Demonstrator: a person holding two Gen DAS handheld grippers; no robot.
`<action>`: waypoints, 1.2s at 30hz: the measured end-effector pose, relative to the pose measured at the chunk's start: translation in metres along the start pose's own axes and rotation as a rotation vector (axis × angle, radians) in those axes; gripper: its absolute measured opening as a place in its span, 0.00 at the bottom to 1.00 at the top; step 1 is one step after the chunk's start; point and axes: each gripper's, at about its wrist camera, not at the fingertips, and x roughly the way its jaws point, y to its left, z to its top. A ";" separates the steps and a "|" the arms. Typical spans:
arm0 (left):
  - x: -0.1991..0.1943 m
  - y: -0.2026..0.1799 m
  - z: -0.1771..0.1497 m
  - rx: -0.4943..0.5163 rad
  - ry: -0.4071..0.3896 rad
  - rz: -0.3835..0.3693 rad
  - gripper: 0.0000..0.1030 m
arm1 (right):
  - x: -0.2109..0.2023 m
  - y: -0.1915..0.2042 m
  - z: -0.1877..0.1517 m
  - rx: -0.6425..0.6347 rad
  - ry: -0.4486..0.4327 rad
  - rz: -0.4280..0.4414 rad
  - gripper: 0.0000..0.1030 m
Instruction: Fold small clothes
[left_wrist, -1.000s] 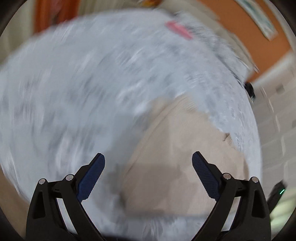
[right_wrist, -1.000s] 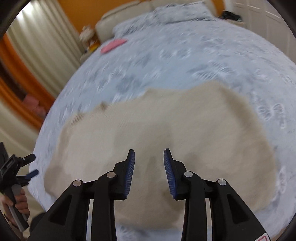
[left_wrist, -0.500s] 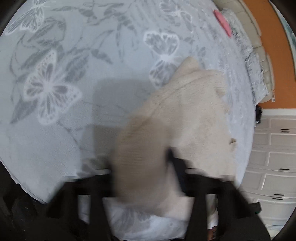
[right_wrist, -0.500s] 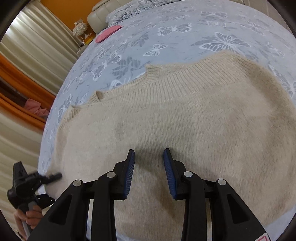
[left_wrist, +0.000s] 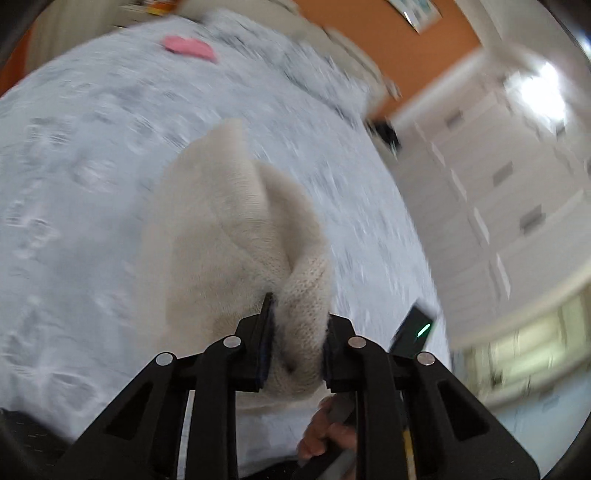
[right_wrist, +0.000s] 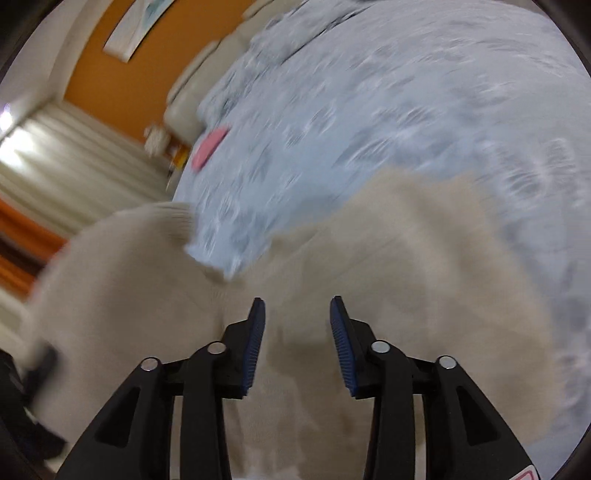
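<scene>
A cream knit sweater (right_wrist: 406, 258) lies spread on the butterfly-print bedspread (right_wrist: 406, 110). My left gripper (left_wrist: 299, 310) has a bunched edge of the sweater (left_wrist: 221, 229) between its pads, and its jaws are closing on the knit. That part is lifted off the bed and folds up toward the camera. In the right wrist view the raised side of the sweater (right_wrist: 110, 277) stands at the left. My right gripper (right_wrist: 297, 306) hovers just over the sweater's middle, its jaws opening with only flat knit beneath them.
A pink item (left_wrist: 188, 47) lies far up the bed near the cream headboard (right_wrist: 184, 99). White drawers (left_wrist: 498, 184) stand past the bed's right side. A person's hand (left_wrist: 325, 432) grips a handle under my left gripper. Pale curtains (right_wrist: 74, 166) hang at the left.
My left gripper went from wide open to pinching the sweater's edge, then swung up and across with it. The right gripper slid sideways and rolled, its jaws a little wider.
</scene>
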 end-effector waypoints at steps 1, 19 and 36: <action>0.029 -0.005 -0.014 0.015 0.060 0.015 0.20 | -0.011 -0.010 0.005 0.005 -0.023 -0.020 0.38; 0.007 0.050 -0.080 0.064 0.076 0.118 0.83 | 0.028 0.019 0.005 -0.163 0.413 0.014 0.70; 0.023 0.074 -0.071 -0.022 0.093 0.063 0.84 | 0.022 -0.065 0.027 -0.118 0.354 -0.079 0.24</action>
